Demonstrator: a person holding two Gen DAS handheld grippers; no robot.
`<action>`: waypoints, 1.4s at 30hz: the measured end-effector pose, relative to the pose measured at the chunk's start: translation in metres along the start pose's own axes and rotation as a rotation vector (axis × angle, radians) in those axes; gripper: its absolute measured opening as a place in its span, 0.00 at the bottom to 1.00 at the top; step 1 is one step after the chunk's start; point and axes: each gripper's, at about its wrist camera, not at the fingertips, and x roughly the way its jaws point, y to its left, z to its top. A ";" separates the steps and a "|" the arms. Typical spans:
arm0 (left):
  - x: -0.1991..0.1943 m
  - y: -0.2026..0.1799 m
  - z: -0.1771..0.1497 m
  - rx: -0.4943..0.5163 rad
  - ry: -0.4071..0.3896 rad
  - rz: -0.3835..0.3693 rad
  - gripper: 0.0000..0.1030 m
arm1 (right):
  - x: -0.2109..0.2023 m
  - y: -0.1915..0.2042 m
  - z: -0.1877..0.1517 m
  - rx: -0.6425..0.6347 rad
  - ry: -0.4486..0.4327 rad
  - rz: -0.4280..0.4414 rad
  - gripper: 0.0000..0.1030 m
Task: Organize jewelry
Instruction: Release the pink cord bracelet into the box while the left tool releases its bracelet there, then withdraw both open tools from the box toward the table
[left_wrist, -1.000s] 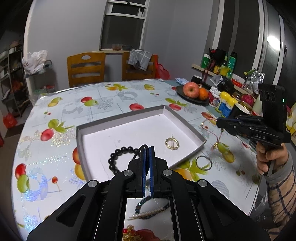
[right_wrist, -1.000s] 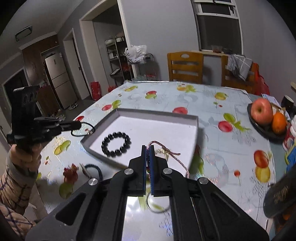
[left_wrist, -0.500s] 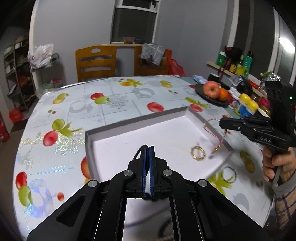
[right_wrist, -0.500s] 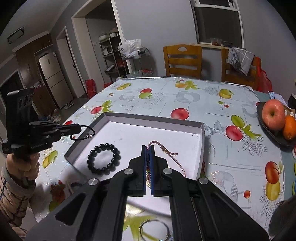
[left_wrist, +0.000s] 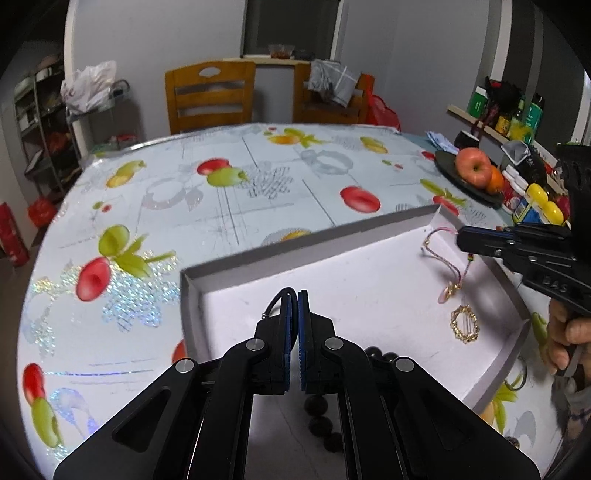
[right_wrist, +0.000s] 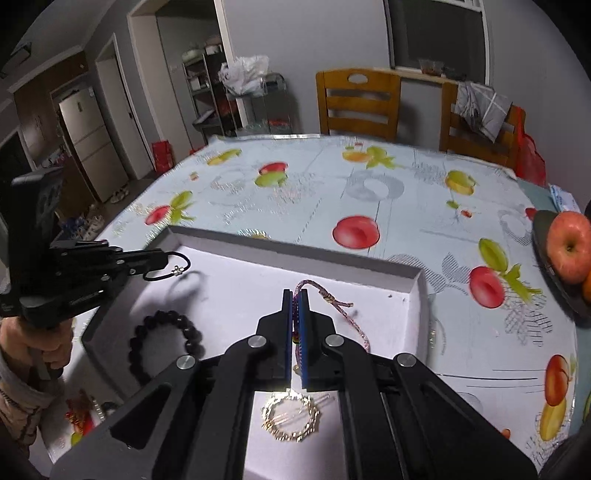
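Observation:
A shallow white tray (left_wrist: 314, 247) (right_wrist: 295, 247) lies on the fruit-print table. My left gripper (left_wrist: 294, 295) (right_wrist: 166, 258) is shut on a thin black cord ring (right_wrist: 173, 267) (left_wrist: 275, 304) and holds it over the tray's left part. My right gripper (right_wrist: 295, 295) (left_wrist: 460, 236) is shut on a pink woven cord bracelet (right_wrist: 340, 306) (left_wrist: 443, 258), which dangles over the tray's right part. A black bead bracelet (right_wrist: 166, 343) (left_wrist: 325, 424) and a gold hoop brooch (right_wrist: 291, 417) (left_wrist: 464, 326) lie in the tray.
A dark plate with an apple and an orange (left_wrist: 476, 173) (right_wrist: 569, 251) stands at the table's right, with jars (left_wrist: 535, 203) behind it. Two wooden chairs (right_wrist: 358, 103) stand at the far edge. More jewelry (right_wrist: 81, 417) lies on the table beside the tray.
Both grippers have moved forward over the tray with their pieces. The pink bracelet now hangs inside the tray's right end; the black cord ring is over its left end.

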 end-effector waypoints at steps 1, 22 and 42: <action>0.002 0.001 -0.002 -0.004 0.007 -0.002 0.04 | 0.007 0.000 -0.001 0.002 0.014 -0.001 0.03; -0.052 0.002 -0.027 -0.062 -0.100 -0.056 0.78 | -0.052 -0.003 -0.039 0.023 -0.076 0.015 0.56; -0.107 -0.041 -0.112 0.064 -0.113 -0.096 0.82 | -0.100 -0.005 -0.123 0.026 -0.044 -0.028 0.66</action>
